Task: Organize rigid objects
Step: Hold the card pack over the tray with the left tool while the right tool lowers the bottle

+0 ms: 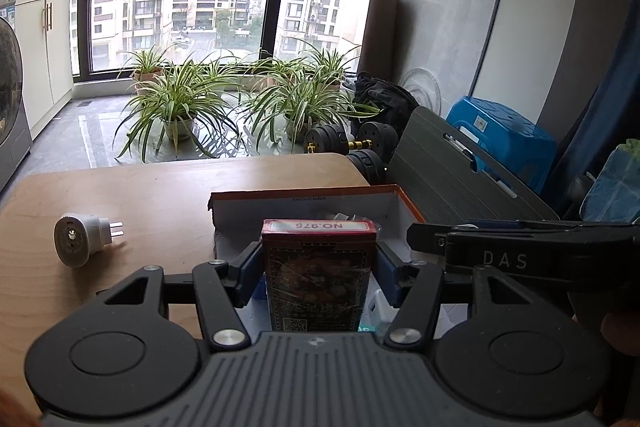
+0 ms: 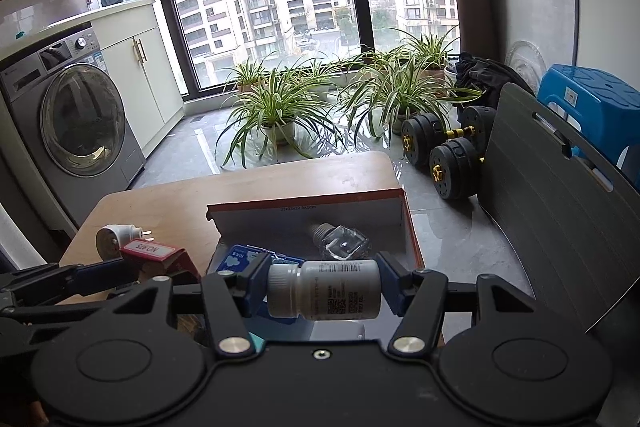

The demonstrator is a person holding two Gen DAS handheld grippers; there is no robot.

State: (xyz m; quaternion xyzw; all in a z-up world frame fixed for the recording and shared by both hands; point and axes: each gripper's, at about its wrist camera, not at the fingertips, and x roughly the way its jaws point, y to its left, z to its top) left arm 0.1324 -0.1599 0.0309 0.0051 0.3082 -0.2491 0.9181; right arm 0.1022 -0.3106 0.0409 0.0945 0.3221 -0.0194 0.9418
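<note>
My left gripper (image 1: 319,269) is shut on a dark red box of playing cards (image 1: 318,275), held upright over the near edge of an open cardboard box (image 1: 280,201) with an orange rim. My right gripper (image 2: 323,289) is shut on a white pill bottle (image 2: 324,291) lying sideways between the pads, above the same cardboard box (image 2: 312,217). Inside the box lie a clear glass bottle (image 2: 342,242) and a blue packet (image 2: 240,259). A white plug adapter (image 1: 82,238) lies on the wooden table (image 1: 160,187) left of the box. The card box (image 2: 154,253) also shows in the right wrist view.
Beyond the table stand several potted spider plants (image 1: 180,103), black dumbbells (image 2: 444,151), a grey board (image 2: 552,211) leaning at the right, a blue plastic stool (image 2: 592,103) and a washing machine (image 2: 76,119) at the left. The table ends just past the box.
</note>
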